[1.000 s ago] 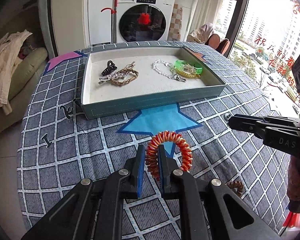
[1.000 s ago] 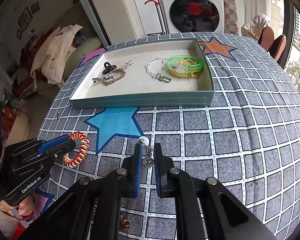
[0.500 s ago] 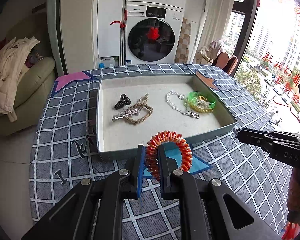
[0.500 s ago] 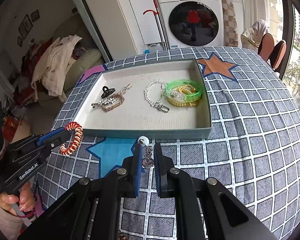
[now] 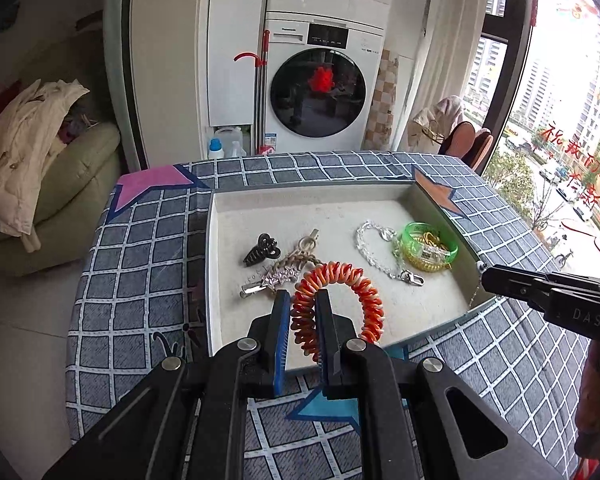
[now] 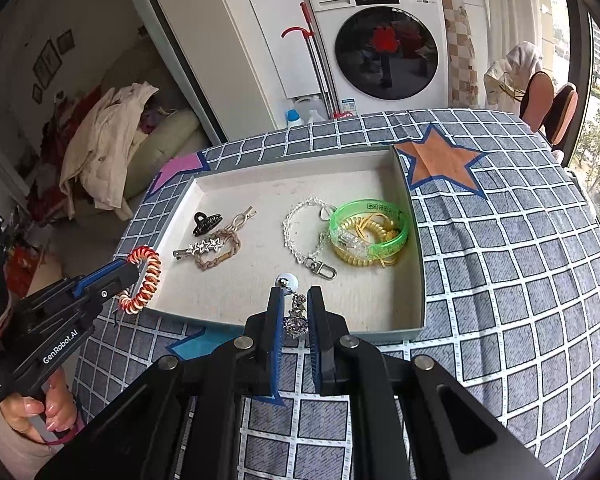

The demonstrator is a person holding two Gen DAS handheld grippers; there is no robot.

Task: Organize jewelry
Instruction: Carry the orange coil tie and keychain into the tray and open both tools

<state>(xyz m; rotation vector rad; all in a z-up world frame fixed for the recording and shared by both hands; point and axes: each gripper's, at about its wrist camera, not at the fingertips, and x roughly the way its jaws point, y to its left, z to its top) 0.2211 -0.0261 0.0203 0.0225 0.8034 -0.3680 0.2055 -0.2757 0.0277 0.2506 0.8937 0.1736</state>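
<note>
Coiled orange hair tie (image 5: 336, 304), ribbed spiral; shallow felt-lined tray (image 5: 216, 264)

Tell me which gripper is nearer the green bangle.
Right. The right gripper hovers over the tray's near edge, just short of the green bangle; the left gripper is over the tray's far left corner.

both grippers are now up over the tray's (image 6: 418, 280) near wall instead of low over the tablecloth (image 6: 500, 280). the left gripper (image 5: 303, 304) carries its orange coil bracelet (image 5: 340, 292) above the tray's near left part. the right gripper (image 6: 294, 304) brings its pearl-topped chain (image 6: 296, 312) above the front edge.
</note>
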